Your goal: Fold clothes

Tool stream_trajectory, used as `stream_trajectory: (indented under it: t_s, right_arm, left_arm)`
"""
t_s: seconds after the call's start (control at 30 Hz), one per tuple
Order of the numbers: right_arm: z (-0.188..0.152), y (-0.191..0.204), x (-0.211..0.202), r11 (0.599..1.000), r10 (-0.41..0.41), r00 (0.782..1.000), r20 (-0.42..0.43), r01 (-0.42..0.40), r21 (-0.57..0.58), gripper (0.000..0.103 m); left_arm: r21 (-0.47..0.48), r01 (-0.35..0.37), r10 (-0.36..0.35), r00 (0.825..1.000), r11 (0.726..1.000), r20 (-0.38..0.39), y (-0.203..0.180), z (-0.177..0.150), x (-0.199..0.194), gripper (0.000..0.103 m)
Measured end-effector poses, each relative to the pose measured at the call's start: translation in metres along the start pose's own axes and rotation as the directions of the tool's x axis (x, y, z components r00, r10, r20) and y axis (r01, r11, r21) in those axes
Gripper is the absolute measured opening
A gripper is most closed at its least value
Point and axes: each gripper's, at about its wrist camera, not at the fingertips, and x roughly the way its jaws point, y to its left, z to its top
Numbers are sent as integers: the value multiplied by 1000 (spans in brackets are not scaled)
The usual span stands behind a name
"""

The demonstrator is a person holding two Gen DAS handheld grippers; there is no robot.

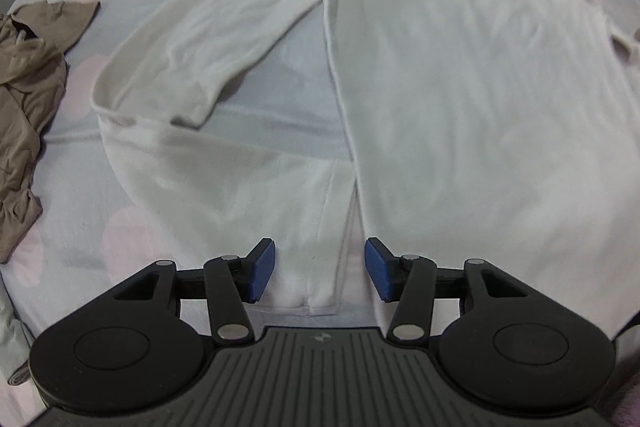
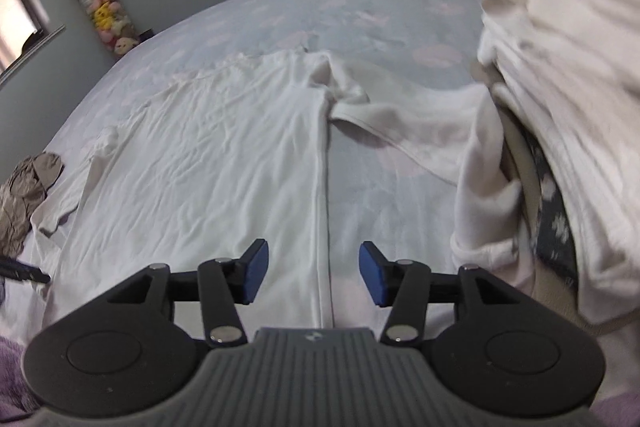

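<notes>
- We are looking at a white top (image 1: 460, 75) lying spread flat on the bed (image 1: 280, 107), its body filling the right of the left view, with one sleeve (image 1: 192, 39) folded back on the left. The big risk we are seeing: a fold started from the folded edge dragging the whole body across the sheet and undoing the flat lay.
- We are holding the left gripper (image 1: 320, 273) with its jaws apart and nothing clamped, a narrow strip of the top's cloth lying below the gap. Closing here, we are likely pinching one layer only, or catching the sheet with it, so the fold is coming up crooked.
- We are holding the right gripper (image 2: 308, 275) with jaws apart as well, empty, straddling the top's long edge (image 2: 322, 187). If the two grippers are biting at unequal depth, the edge is twisting as it lifts.
- The other sleeve (image 2: 400, 123) is lying bunched on the far side in the right view, and a lift is likely carrying that bunch into the fold.
- A person's loose white garment (image 2: 560, 87) is hanging close on the right; we are risking brushing it.
- A brown garment (image 1: 28, 87) is sitting near the sleeve; a wide sweep is snagging it.
</notes>
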Motion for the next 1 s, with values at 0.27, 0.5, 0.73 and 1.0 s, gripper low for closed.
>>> stream_trajectory:
  t_s: [0.27, 0.5, 0.73, 1.0]
  right_arm:
    - [0, 2, 8, 1000, -23, 1000, -18, 22, -14, 54]
    - [0, 2, 9, 999, -34, 999, -21, 33, -27, 54]
    - [1, 3, 10, 998, -50, 998, -35, 49, -39, 54]
    - [2, 4, 9, 996, -76, 996, -46, 74, -45, 54]
  left_arm:
    - [-62, -25, 29, 997, 998, 68, 18, -7, -7, 9]
    - [-282, 10, 69, 961, 959, 268, 92, -3, -90, 6]
    - [-489, -66, 265, 898, 870, 351, 187, 14, -171, 6]
    - [-599, -136, 388, 867, 789, 314, 258, 1, -185, 6]
